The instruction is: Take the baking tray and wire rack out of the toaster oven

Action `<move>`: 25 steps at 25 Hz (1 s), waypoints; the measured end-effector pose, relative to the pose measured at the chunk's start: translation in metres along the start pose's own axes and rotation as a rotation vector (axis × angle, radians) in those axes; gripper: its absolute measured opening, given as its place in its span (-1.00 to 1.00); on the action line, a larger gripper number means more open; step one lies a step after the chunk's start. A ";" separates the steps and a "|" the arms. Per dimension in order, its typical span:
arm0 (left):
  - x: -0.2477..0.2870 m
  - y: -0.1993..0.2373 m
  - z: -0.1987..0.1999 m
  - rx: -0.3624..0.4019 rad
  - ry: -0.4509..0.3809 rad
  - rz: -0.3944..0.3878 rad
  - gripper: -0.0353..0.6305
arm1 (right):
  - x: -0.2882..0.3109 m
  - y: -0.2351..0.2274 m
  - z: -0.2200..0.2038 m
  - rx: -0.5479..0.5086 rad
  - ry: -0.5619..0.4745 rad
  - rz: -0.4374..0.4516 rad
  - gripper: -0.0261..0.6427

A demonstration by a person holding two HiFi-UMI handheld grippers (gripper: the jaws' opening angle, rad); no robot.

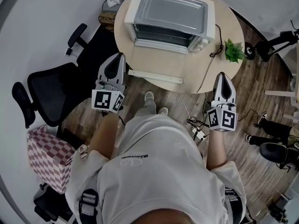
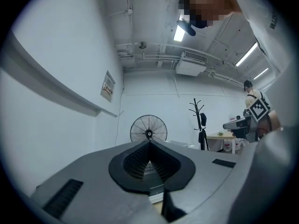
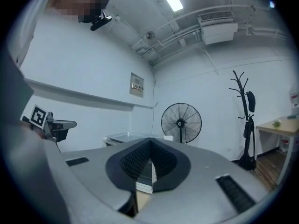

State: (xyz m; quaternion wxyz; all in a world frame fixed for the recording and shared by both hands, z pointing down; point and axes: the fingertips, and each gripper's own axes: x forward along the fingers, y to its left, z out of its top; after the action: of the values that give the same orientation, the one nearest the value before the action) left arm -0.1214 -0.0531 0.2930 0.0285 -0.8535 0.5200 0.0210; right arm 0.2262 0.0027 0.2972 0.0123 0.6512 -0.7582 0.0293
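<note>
A silver toaster oven [image 1: 170, 17] stands at the back of a round wooden table [image 1: 187, 69], its glass front facing me. The baking tray and wire rack do not show; whatever is inside the oven is hidden. My left gripper [image 1: 120, 56] hovers at the table's near left edge, its jaws shut and empty. At the near right edge, my right gripper [image 1: 223, 75] is likewise shut on nothing. In the left gripper view the left gripper [image 2: 149, 143] has its pads pressed together. The right gripper [image 3: 150, 141] shows the same in its own view, with the oven [image 3: 124, 136] low behind it.
A white strip [image 1: 155, 76] lies on the table in front of the oven. A small green plant [image 1: 233, 50] and a dark cable [image 1: 211, 59] sit at the table's right. A black office chair [image 1: 51, 94] and a checkered box [image 1: 49, 155] stand left; a power strip [image 1: 198, 133] lies on the floor.
</note>
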 end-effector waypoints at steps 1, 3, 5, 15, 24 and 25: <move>-0.002 -0.001 0.001 0.000 0.000 0.003 -0.89 | 0.000 0.002 -0.001 0.004 0.002 0.004 -0.94; -0.007 -0.003 0.001 -0.004 0.000 0.005 -0.88 | -0.002 0.005 -0.003 0.012 0.008 0.011 -0.94; -0.010 -0.006 0.000 -0.016 -0.001 0.006 -0.89 | -0.003 0.007 -0.006 0.023 0.013 0.013 -0.94; -0.016 -0.011 0.002 -0.054 -0.011 0.004 -0.89 | -0.011 0.011 -0.002 0.030 0.010 0.015 -0.94; -0.015 -0.011 0.005 -0.064 -0.015 0.013 -0.88 | -0.009 0.011 -0.002 0.025 0.016 0.019 -0.94; -0.014 -0.011 0.004 -0.066 -0.016 0.013 -0.89 | -0.009 0.010 -0.002 0.025 0.015 0.018 -0.94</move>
State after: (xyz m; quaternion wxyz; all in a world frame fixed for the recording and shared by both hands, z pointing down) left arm -0.1180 -0.0351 0.2901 0.0042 -0.8502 0.5244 0.0451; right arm 0.2173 0.0133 0.2987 0.0095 0.6441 -0.7637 0.0439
